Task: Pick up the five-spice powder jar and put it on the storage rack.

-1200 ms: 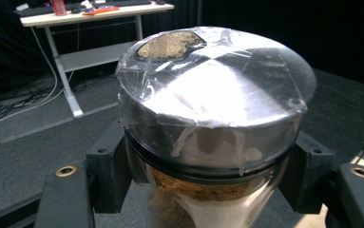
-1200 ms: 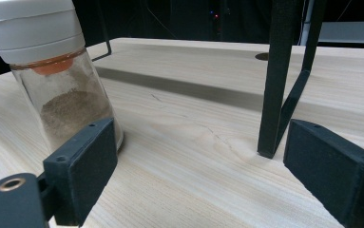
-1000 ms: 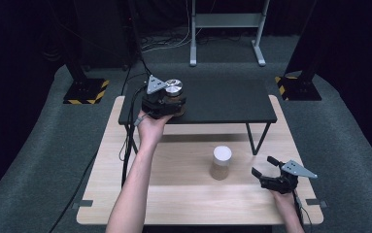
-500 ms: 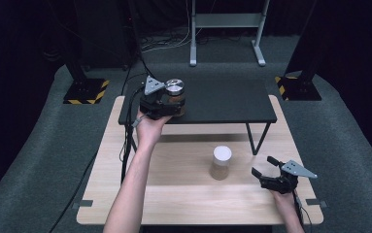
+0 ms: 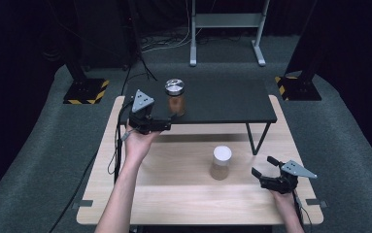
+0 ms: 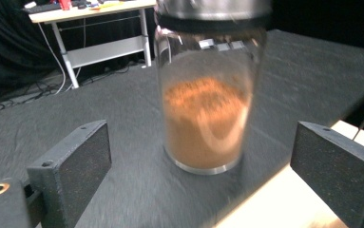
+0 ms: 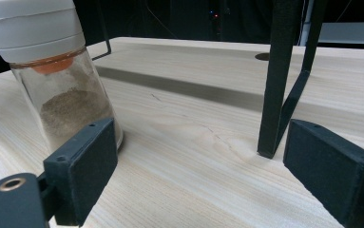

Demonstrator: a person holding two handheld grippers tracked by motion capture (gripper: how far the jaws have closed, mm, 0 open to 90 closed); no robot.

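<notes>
Glass, smooth and rigid, makes up the spice jar standing upright near the front left corner of the black raised shelf, its metal lid on and reddish-brown powder filling the lower part. The left claw has just been opening; its jaws stand wide apart just in front of the jar, with nothing pressed between them. Judging by its build, the jar is fairly heavy for its size, slick and breakable, so a grip belongs on the straight wall below the lid. The right claw also gapes apart, resting near the tabletop's front right corner beside a white-lidded jar.
</notes>
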